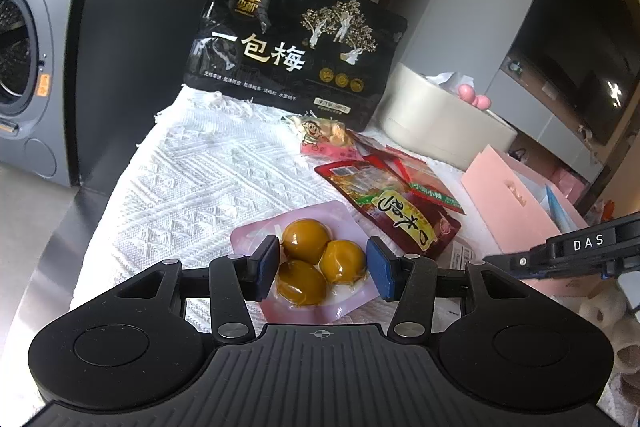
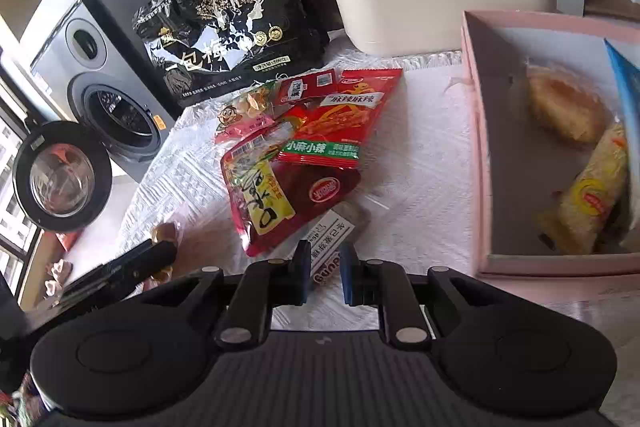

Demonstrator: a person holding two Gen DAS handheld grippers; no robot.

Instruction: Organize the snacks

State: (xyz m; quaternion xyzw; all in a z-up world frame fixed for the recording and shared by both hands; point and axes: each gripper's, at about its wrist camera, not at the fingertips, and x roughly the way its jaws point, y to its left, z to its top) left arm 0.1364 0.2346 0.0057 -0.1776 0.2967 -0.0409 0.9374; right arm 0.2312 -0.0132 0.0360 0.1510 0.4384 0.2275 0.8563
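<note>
Pick-up step: left hand-held gripper (image 1: 323,269) spread wide astride egg pack (image 1: 308,267), not clamped; right hand-held gripper (image 2: 325,273) narrowly parted, empty; next: close, carry to pink box (image 2: 480,147)

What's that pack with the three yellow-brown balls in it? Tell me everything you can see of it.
The egg pack is a clear, vacuum-sealed pouch with a pale pink backing, holding three glossy yellow-brown balls, likely braised eggs, clustered together. It lies flat on the white woven cloth, near the red snack packet. The left gripper straddles it, open, a blue pad on either side.
</note>
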